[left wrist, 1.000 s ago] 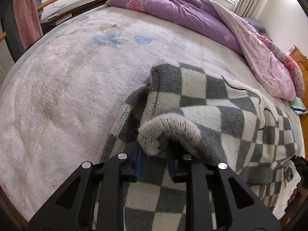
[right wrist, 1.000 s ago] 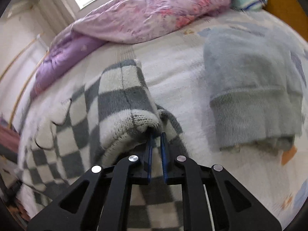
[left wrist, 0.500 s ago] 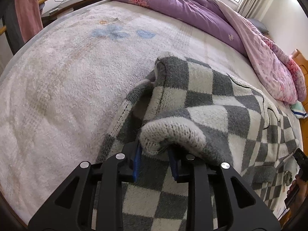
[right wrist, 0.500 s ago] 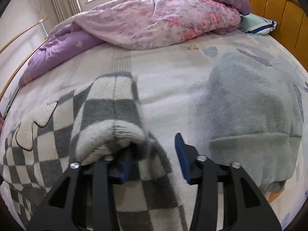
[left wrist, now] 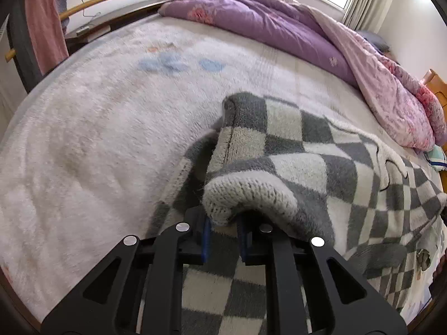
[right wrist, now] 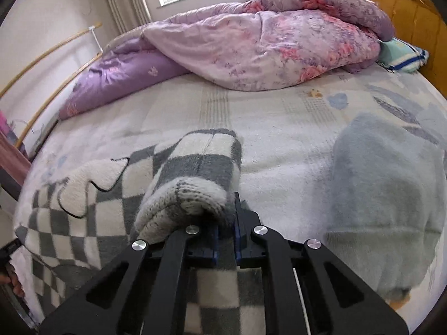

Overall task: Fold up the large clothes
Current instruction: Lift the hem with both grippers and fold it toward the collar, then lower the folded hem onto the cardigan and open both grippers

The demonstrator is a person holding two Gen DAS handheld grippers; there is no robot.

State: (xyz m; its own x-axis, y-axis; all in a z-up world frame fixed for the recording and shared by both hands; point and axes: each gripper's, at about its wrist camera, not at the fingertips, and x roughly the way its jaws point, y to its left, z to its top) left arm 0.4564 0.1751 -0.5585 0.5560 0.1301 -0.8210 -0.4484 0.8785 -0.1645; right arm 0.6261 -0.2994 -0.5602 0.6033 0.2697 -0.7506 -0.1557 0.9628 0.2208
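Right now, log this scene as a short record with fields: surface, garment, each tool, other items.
surface: bed with a fuzzy white cover
garment: grey-and-white checked sweater, partly folded, its edge lifted
left tool: shut on a fold of the sweater; jaws have just been closing
right tool: shut on the sweater's knit edge; jaws have just been closing
other items: purple quilt at the far side; grey sweater lying flat to the right

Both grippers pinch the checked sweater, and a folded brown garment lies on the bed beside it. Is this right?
Not quite. The folded garment is light grey, not brown, as the right wrist view shows. The left gripper and right gripper do pinch the checked sweater.
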